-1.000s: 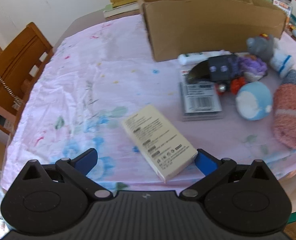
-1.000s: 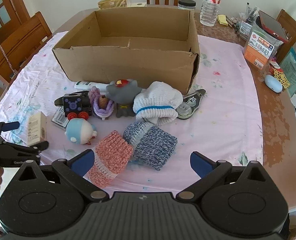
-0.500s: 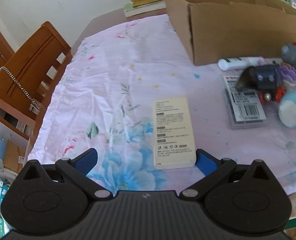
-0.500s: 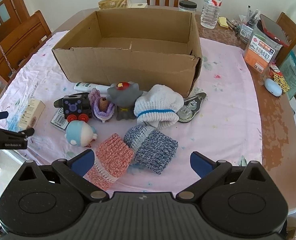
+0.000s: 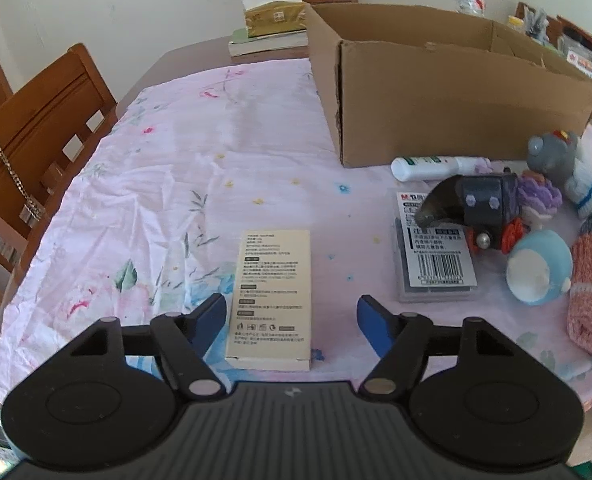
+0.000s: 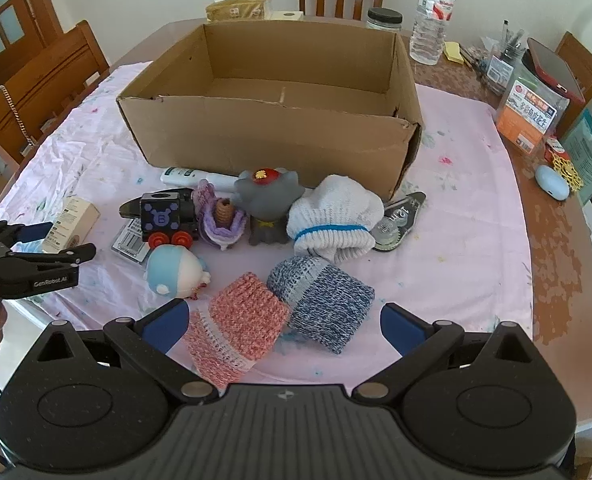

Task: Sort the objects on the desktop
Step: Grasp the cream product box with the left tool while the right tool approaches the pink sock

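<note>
A cream carton (image 5: pixel 272 296) lies flat on the pink floral cloth, its near end between the open jaws of my left gripper (image 5: pixel 291 322); nothing is gripped. It also shows in the right wrist view (image 6: pixel 71 222), beside the left gripper (image 6: pixel 51 242). My right gripper (image 6: pixel 281 326) is open and empty, just above a pink knit hat (image 6: pixel 237 326) and a blue knit hat (image 6: pixel 322 300). An open, empty cardboard box (image 6: pixel 279 128) stands behind the pile.
The pile holds a black toy train (image 6: pixel 163 218), a grey plush (image 6: pixel 265 200), a white knit hat (image 6: pixel 334 216), a blue-capped doll (image 6: pixel 175 270), a white tube (image 5: pixel 436 166) and a barcode packet (image 5: pixel 436 260). Wooden chairs (image 5: pixel 35 128) stand left. Bottle, jar and stationery stand far right.
My left gripper has swung round until the carton lies straight between its jaws, and the jaws have narrowed a little. The right gripper has hardly moved.
</note>
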Demonstrator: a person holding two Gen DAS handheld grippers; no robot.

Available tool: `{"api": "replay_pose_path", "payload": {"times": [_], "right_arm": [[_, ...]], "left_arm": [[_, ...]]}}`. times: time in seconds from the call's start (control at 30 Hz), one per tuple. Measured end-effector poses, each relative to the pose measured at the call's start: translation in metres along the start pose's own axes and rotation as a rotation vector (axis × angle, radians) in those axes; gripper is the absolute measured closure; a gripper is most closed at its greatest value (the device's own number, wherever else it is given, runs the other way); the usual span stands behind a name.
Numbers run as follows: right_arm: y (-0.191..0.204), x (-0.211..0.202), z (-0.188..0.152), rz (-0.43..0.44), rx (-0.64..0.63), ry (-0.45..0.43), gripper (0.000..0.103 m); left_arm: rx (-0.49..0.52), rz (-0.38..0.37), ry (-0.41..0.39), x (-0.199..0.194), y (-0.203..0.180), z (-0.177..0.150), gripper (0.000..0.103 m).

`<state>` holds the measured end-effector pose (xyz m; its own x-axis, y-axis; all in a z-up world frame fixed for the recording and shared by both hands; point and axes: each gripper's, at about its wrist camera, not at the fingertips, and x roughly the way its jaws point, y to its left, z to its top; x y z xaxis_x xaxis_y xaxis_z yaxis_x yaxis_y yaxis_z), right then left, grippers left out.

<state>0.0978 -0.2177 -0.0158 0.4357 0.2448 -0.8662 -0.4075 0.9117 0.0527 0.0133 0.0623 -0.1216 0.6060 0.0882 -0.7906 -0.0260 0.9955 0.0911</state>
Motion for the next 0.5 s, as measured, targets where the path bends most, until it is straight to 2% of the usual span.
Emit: {"api": "replay_pose_path", "payload": {"times": [0.13,0.23,0.5], "right_arm": [[0.001,0.001,-0.006,0.027,-0.028,-0.029,0.000],[0.002,0.002,-0.010,0.039,-0.053,-0.043,0.000],[0.006,0.009,-0.021,0.064,-0.112,-0.026,0.001]], "left_arm": [[-0.009,0.009,0.000,0.001,0.002,0.002,0.031],[0.009,0.008,-0.006,0.001,0.001,0.003,0.041],[-0.007,-0.013,0.003,0.005,0.004,0.004,0.057]]}}
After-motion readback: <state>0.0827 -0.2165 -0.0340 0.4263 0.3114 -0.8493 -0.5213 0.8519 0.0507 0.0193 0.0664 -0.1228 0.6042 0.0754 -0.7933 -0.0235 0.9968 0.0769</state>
